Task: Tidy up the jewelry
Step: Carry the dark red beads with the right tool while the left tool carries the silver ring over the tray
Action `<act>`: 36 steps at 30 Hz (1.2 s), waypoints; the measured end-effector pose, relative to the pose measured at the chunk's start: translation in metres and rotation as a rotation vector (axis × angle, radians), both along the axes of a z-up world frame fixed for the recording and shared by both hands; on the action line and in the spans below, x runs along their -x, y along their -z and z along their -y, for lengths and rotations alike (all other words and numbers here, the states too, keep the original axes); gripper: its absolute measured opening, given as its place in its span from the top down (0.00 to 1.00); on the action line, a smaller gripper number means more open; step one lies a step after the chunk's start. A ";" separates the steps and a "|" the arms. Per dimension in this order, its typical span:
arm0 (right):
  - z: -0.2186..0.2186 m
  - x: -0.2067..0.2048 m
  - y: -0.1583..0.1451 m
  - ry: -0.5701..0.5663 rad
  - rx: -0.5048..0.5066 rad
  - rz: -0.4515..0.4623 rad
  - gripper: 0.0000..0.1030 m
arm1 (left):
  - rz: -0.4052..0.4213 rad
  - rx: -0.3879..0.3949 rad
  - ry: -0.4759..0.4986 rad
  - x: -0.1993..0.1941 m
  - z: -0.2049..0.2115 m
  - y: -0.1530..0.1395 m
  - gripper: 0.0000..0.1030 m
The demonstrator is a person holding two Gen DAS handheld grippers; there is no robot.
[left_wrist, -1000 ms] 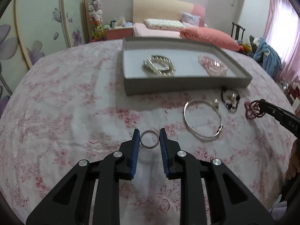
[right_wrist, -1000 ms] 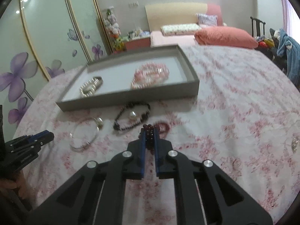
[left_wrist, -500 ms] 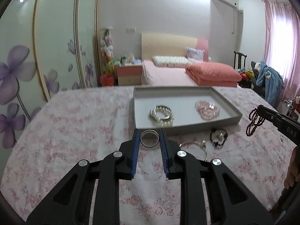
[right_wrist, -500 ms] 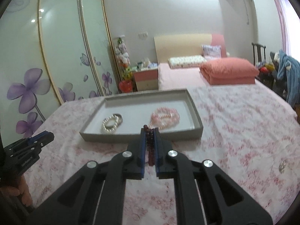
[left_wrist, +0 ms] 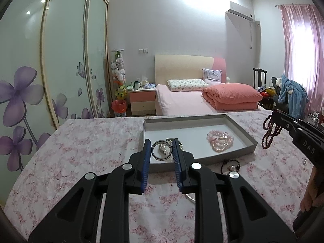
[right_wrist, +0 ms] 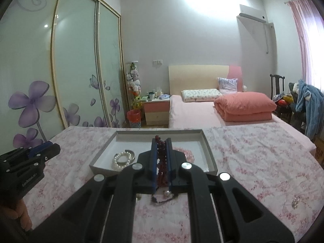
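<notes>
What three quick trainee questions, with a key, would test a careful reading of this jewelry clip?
1. True or false: the left tool holds a metal ring.
2. What hangs from the right tool? A) pearl bracelet B) dark red bead strand C) silver bangle
3. Name the two pieces lying in the grey tray.

Key: 1. True. 2. B, the dark red bead strand. 3. The pearl bracelet and the pink bead bracelet.

Floral wardrobe doors (left_wrist: 50,85), bed (left_wrist: 182,101) (coral quilt (left_wrist: 230,96) folded on it), pink curtain (left_wrist: 299,50), nightstand (right_wrist: 157,109)
</notes>
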State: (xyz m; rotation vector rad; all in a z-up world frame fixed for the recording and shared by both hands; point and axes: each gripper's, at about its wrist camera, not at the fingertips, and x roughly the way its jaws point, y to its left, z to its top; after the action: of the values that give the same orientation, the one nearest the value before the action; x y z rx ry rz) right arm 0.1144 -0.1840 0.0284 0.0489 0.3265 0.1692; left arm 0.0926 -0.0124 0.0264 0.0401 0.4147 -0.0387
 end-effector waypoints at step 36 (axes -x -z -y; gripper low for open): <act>-0.002 -0.163 0.045 -0.011 -0.086 -0.137 0.95 | -0.126 0.059 0.056 -0.139 0.032 0.039 0.78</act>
State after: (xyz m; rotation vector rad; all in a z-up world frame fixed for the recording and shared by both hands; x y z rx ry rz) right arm 0.2777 -0.1820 -0.0170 0.1445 0.4566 0.1912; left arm 0.2311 -0.0440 -0.0129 -0.0089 0.5380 -0.1091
